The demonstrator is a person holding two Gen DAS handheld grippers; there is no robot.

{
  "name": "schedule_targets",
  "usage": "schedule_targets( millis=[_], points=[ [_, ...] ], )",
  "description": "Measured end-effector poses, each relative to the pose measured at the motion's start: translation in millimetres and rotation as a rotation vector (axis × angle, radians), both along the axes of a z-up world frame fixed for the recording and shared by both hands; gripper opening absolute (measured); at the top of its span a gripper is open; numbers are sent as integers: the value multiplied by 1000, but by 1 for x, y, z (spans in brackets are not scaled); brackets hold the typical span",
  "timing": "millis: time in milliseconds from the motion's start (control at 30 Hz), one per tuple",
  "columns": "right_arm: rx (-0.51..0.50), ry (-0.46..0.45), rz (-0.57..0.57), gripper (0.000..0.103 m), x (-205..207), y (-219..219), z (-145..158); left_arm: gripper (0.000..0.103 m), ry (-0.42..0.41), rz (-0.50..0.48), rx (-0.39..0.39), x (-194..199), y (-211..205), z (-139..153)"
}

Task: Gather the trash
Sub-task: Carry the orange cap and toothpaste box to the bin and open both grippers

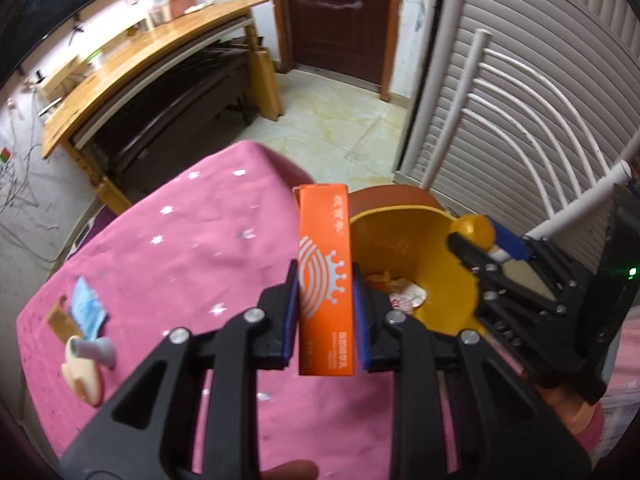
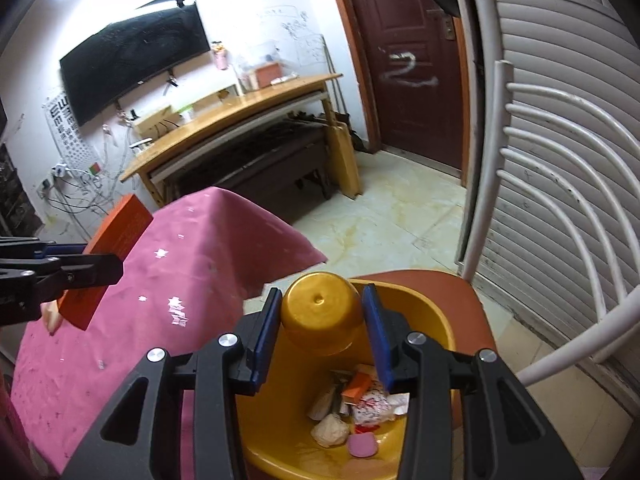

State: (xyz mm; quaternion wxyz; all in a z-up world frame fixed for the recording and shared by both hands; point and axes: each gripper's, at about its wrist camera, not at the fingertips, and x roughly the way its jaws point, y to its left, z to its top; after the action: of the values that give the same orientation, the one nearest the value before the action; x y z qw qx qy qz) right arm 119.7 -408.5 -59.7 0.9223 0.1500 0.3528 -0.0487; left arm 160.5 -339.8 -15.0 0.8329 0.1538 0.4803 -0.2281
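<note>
the left tongs (image 1: 325, 312) are squeezed on a tall orange box (image 1: 325, 276), holding it standing up so it will not slip out. the box is up in the air over the edge of the pink worktop (image 1: 180, 248), just beside the yellow bin (image 1: 440, 248). the bin sits on a brown chair seat (image 2: 476, 300) next to the worktop, i think so trash can be dropped in without a long reach. the right tongs (image 2: 320, 328) are pinched on a little gold cup (image 2: 318, 316) right above the bin's open top, so it looks ready to fall in. wrappers and scraps (image 2: 360, 404) lie at the bottom already. a blue packet (image 1: 86, 306) and a grey and cream thing (image 1: 90, 360) are left on the worktop, so the job is not done.
</note>
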Motion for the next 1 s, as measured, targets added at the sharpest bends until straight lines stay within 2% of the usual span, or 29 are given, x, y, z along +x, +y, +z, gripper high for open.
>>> schedule_targets(
  millis=[267, 400, 433, 467, 533, 833, 1000],
  points=[
    [-25, 76, -17, 36, 6, -4, -19, 22, 55, -25, -42, 5, -40, -14],
    [-2, 101, -42, 37, 7, -15, -29, 23, 86, -24, -82, 9, -53, -19],
    [11, 109, -46, 37, 7, -18, -32, 29, 99, -26, -101, 11, -56, -20],
    [17, 113, -49, 37, 7, -21, -33, 41, 112, -33, -117, 12, -57, -20],
    [27, 112, -49, 38, 6, -22, -34, 53, 122, -35, -133, 13, -57, -21],
    [15, 102, -36, 39, 5, -15, -31, 53, 101, 3, -131, 13, -38, -12],
    [-2, 69, -23, 39, 5, -6, -22, 53, 80, 35, -164, 16, -12, 2]
  ],
)
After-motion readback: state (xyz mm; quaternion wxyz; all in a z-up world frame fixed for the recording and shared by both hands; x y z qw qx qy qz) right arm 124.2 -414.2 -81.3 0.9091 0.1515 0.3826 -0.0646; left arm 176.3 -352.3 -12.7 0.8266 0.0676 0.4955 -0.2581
